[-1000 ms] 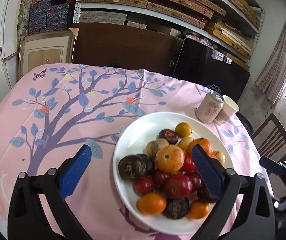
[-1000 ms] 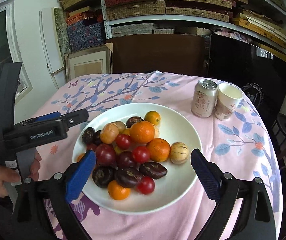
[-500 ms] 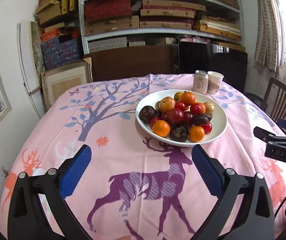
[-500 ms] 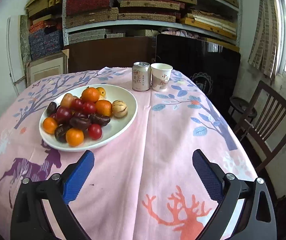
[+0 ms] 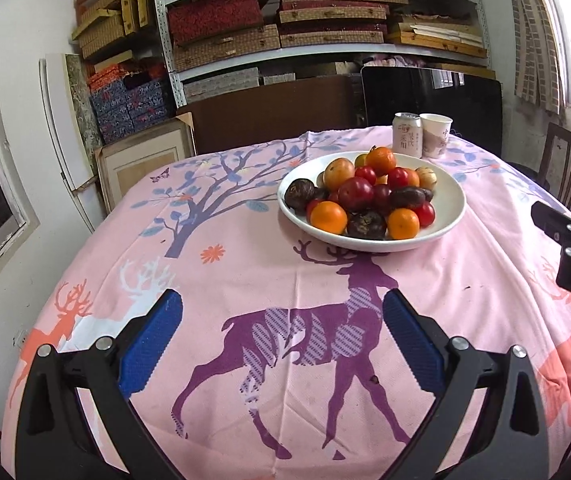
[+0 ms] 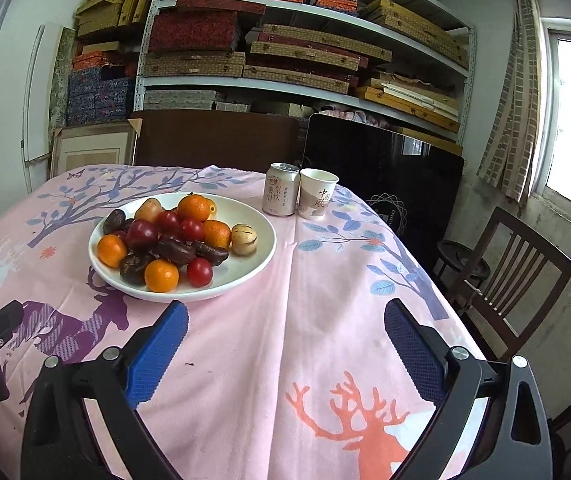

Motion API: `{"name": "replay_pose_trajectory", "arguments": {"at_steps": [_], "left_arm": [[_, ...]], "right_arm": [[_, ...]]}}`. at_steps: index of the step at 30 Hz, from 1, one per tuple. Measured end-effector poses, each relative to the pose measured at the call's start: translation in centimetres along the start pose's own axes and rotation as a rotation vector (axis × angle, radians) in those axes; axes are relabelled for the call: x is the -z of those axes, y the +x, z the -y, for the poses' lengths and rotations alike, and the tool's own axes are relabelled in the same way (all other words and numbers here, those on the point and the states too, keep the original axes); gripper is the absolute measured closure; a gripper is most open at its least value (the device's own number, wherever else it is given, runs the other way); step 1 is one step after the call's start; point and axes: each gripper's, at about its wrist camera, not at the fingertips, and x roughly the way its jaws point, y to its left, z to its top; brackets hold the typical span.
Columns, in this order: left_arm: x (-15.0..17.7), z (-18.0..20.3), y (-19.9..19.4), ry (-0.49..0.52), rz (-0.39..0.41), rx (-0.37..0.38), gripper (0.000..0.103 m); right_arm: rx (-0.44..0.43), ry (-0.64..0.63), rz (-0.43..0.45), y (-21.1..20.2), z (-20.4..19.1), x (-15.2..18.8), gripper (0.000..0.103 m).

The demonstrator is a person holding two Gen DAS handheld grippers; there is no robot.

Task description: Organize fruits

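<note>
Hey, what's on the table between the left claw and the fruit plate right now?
Nothing but bare tablecloth with its purple deer print lies between the left claw and the fruit plate; the left wrist view shows it.

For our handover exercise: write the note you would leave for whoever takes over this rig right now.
Left tool: open, holding nothing, above the cloth short of the plate.
Right tool: open, holding nothing, to the plate's right.
Fruit: all piled on the plate, none on the cloth. Can and cup stand behind the plate.
Done: nothing visibly sorted.
Left: the whole job of organizing the fruit.
</note>
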Motion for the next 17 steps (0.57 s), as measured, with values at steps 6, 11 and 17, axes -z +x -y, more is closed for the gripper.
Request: {"name": "replay_pose_trajectory", "arguments": {"at_steps": [6, 11, 17], "left_arm": [[0.08, 0.03, -0.43, -0.003, 0.02, 0.029, 0.005], [0.12, 0.01, -0.36, -0.017, 0.031, 0.01, 0.005], [0.07, -0.65, 0.1, -0.061, 0.009, 0.016, 0.005]], "right_arm": [[0.018, -0.006, 0.017, 0.04, -0.54, 0.31, 0.004], [-0.001, 0.005, 0.006, 0.17, -0.65, 0.56, 0.004], [-0.008, 0.008, -0.007, 0.28, -0.66, 0.68, 0.004]]}}
